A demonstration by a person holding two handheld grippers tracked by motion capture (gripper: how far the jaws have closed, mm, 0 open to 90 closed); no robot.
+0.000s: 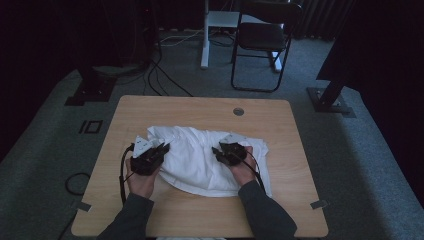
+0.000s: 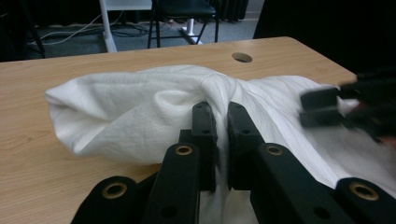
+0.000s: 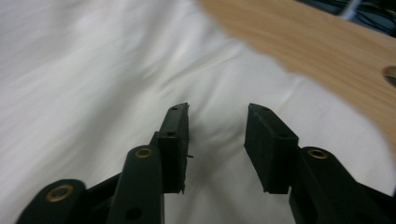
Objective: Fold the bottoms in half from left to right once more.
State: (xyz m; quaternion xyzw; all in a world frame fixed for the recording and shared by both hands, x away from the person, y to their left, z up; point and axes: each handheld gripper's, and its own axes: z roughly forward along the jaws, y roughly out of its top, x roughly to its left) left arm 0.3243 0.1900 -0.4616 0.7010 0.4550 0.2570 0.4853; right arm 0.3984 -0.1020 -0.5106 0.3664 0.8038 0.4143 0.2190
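Item: white cloth [image 1: 200,160], crumpled, lying across the middle of the bench [image 1: 150,107], its long axis running left to right in front of me.
Left hand-held gripper [image 2: 219,116]: my jaws are drawn narrow on a raised fold at the cloth's left end; fabric sits pinched between them.
Right hand-held gripper [image 3: 217,135]: my jaws stand wide, holding nothing, hovering just over the cloth's right part.
Key relation: the cloth lies directly beneath and ahead of my right jaws, so that hand is nearest the free end.
Judgement: the next grasp probably falls to my right hand, closing downward on the fabric.
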